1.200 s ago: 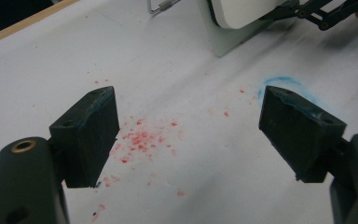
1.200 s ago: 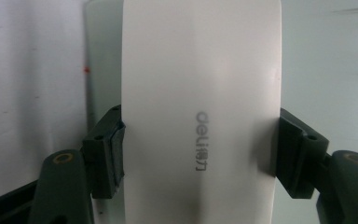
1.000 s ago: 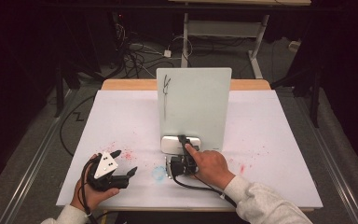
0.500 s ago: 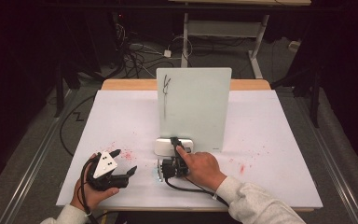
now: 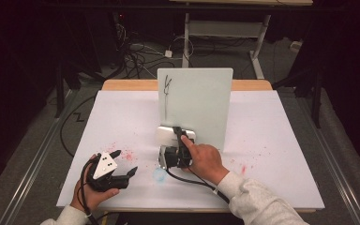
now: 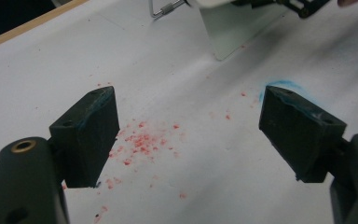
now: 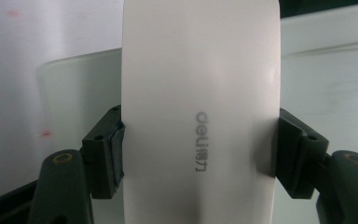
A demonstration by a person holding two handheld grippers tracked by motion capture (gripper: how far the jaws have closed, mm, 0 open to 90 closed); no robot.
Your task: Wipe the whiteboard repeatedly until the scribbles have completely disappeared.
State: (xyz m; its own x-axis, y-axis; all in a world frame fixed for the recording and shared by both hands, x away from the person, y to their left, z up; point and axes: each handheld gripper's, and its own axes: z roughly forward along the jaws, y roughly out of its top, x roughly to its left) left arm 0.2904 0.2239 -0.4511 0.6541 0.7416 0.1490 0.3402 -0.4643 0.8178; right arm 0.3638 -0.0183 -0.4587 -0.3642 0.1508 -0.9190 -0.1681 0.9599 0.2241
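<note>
the worktop (image 5: 281, 140) is covered by a white sheet, with a strip of bare wood left showing along the far edge. an upright pale whiteboard (image 5: 201, 105) is stood near the middle, closer to the far edge, and a thin dark scribble (image 5: 167, 86) can be seen at its top left corner. red specks (image 5: 124, 153) are scattered over the sheet toward the near left, a few more are seen toward the near right, and a small blue smudge (image 5: 159, 174) is found near the near edge, just in front of the board.

the white eraser (image 5: 174, 135) is held right in front of the board's lower edge, around the middle of the worktop. it's clamped by the right gripper (image 5: 183, 136), and in the right gripper view the white eraser (image 7: 200, 112) is pinched on both long sides by the black pads, with grey lettering printed down its face. whether the board is touched by it can't be made out.

the left gripper (image 5: 124, 164) is kept near the near left corner, well apart from the eraser. its jaws are spread wide with nothing between them, and in the left gripper view the left gripper (image 6: 189, 135) is seen over the red specks, with blue stains on the pad edges.
</note>
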